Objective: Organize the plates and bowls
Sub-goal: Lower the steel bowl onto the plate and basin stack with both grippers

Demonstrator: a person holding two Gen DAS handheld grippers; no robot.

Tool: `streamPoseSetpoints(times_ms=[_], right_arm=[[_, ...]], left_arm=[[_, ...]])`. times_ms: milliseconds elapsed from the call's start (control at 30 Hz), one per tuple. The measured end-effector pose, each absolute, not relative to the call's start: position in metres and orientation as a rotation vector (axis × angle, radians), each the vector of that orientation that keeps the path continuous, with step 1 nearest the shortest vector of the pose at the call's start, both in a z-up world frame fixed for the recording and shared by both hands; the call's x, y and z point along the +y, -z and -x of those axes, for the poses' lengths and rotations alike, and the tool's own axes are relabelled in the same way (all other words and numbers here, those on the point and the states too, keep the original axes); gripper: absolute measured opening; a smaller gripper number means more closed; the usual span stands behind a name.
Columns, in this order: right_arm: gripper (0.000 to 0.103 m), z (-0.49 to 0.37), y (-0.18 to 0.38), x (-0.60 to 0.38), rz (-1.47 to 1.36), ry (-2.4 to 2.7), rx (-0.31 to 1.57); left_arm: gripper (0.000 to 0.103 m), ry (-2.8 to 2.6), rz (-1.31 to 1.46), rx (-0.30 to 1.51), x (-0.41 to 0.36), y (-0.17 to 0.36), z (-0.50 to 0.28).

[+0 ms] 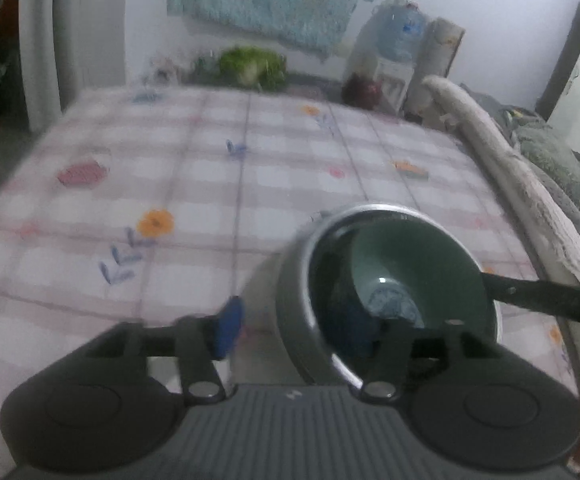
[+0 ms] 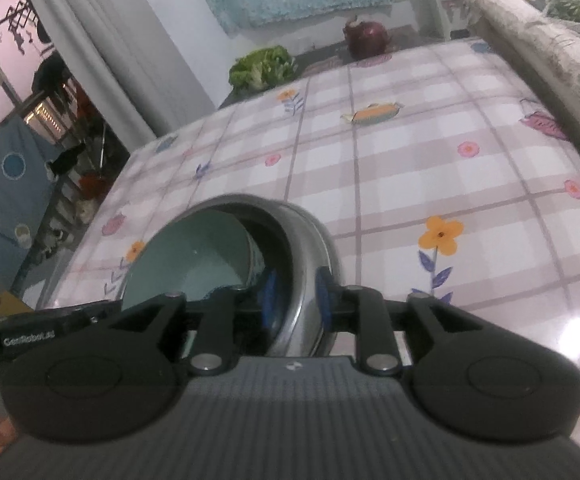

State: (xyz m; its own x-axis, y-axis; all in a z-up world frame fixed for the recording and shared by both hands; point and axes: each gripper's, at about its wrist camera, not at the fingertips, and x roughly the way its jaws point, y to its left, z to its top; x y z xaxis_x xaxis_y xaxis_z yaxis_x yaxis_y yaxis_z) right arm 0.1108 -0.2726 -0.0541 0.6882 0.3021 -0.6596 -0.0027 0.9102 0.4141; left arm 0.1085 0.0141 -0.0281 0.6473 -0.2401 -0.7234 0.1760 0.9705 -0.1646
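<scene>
Both tongs pinch the steel bowl's rim: right tongs at six o'clock, left tongs opposite, steadying it above the tabletop because a green bowl nests inside.

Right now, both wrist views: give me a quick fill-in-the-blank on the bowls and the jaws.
1. The green bowl sits ____ the metal bowl.
2. The right gripper has its jaws closed on the metal bowl's ____.
3. The left gripper has one blue pad outside the metal bowl and its other finger ____ it.
4. The tablecloth has a checked pattern printed with ____.

Missing words: inside; rim; inside; flowers
</scene>
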Motion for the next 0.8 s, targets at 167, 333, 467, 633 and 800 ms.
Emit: streamPoseSetpoints(times_ms=[167, 333, 467, 633, 800], right_arm=[[0.06, -0.09, 0.037, -0.284, -0.402, -0.151, 0.725], [0.079, -0.062, 0.023, -0.283, -0.379, -0.143, 0.686], [0.081, -0.039, 0.02, -0.28, -0.365, -0.138, 0.697], [0.087, -0.014, 0.022, -0.274, -0.365, -0.119, 0.704], [0.092, 0.006, 0.025, -0.269, -0.35, -0.105, 0.711]], left_arm=[[0.077, 0.262, 0.07, 0.78, 0.019, 0.009, -0.09], [0.091, 0.307, 0.033, 0.72, 0.013, -0.007, -0.065], [0.098, 0.344, 0.024, 0.683, 0.008, -0.013, -0.048], [0.103, 0.369, -0.002, 0.661, 0.002, -0.017, -0.03], [0.103, 0.367, -0.016, 0.654, -0.002, -0.02, -0.018]])
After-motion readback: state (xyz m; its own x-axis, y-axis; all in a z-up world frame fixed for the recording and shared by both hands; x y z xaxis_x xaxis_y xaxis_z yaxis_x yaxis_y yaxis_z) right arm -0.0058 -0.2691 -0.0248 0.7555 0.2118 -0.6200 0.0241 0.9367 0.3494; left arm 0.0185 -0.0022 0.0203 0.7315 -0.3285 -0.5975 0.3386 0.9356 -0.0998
